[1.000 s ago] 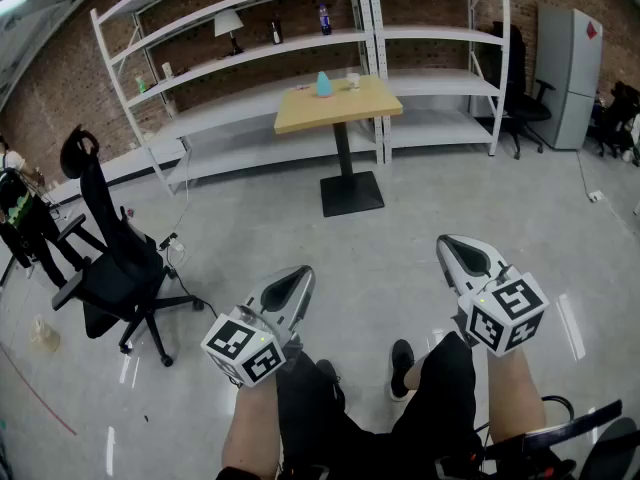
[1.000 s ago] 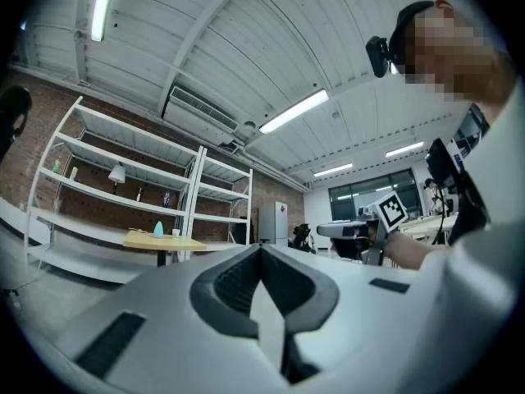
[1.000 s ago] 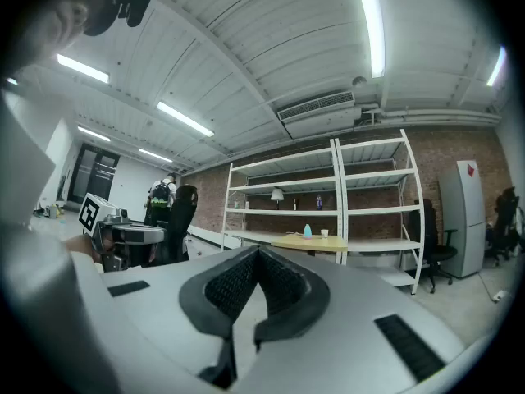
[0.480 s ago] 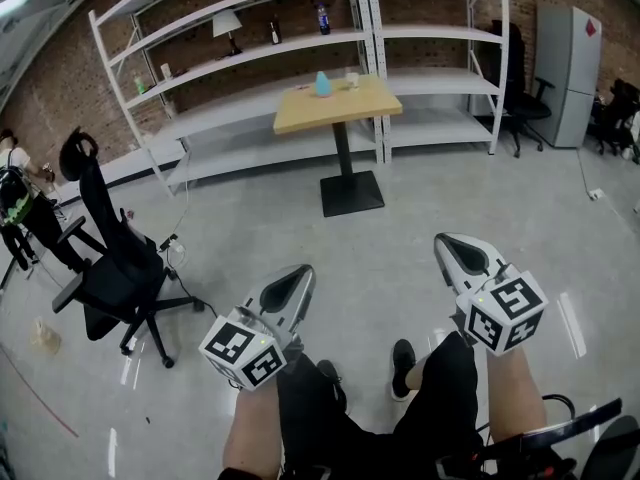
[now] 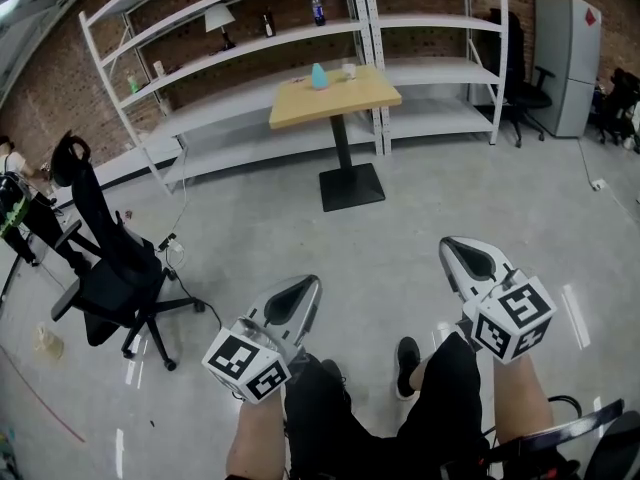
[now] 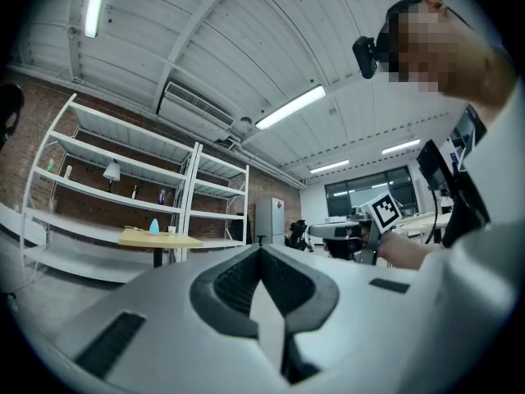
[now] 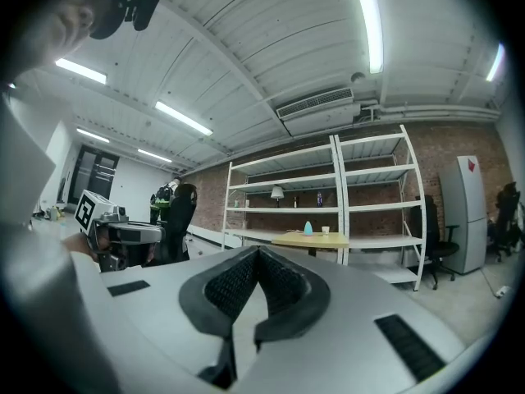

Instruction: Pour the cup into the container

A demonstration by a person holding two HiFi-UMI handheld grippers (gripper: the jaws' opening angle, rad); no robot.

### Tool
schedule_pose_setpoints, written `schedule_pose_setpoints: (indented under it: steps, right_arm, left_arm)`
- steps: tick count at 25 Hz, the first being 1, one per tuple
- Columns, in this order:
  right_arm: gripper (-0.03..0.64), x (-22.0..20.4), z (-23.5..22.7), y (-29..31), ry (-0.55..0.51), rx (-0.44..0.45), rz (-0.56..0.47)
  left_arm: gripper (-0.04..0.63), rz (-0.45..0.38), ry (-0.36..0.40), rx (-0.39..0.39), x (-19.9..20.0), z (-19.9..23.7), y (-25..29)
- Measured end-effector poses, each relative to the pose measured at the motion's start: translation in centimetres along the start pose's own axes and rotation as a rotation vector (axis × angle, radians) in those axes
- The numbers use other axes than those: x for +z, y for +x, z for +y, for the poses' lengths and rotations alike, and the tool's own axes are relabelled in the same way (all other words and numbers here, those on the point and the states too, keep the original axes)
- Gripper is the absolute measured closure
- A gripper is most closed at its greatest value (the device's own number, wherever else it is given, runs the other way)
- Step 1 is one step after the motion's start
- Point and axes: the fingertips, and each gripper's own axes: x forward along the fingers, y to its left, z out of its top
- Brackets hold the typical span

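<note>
A small white cup [image 5: 348, 69] and a light-blue container [image 5: 319, 75] stand on a wooden pedestal table [image 5: 350, 98] far across the room. Both also show in the left gripper view, the cup [image 6: 171, 229] beside the container [image 6: 153, 226], and in the right gripper view, the cup [image 7: 326, 230] beside the container [image 7: 308, 228]. My left gripper [image 5: 312, 282] and right gripper [image 5: 447, 242] hover over my knees, several metres short of the table. Each one has its jaws shut with nothing between them, as seen on the left gripper [image 6: 262, 249] and the right gripper [image 7: 259, 250].
A black office chair [image 5: 110, 268] stands at the left on the grey floor. White shelving [image 5: 250, 43] lines the brick wall behind the table. A grey cabinet [image 5: 565, 63] and another chair [image 5: 520, 88] stand at the back right. A person [image 5: 15, 208] is at the left edge.
The head view has shifted a little, so the table sits slightly higher and the grippers slightly lower in the frame. Both grippers stay shut and empty.
</note>
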Motion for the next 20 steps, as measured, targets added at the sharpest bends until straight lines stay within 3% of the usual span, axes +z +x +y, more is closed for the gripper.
schedule_pose_setpoints:
  steps: [5, 10, 20]
  right_arm:
    - [0.617, -2.1, -0.7, 3.2, -0.008, 0.02, 0.027]
    - [0.617, -2.8, -2.5, 6.7, 0.001, 0.029, 0.033]
    - [0.617, 0.9, -6.5, 11.7, -0.025, 0.01, -0.032]
  left_arm:
    - [0.594, 0.017, -0.021, -0.02, -2.1, 2.0, 2.3]
    - [0.594, 0.014, 0.002, -0.031, -1.7, 4.3, 5.3]
    - [0.594, -0.016, 0.045, -0.022, 1.7, 9.1, 9.7]
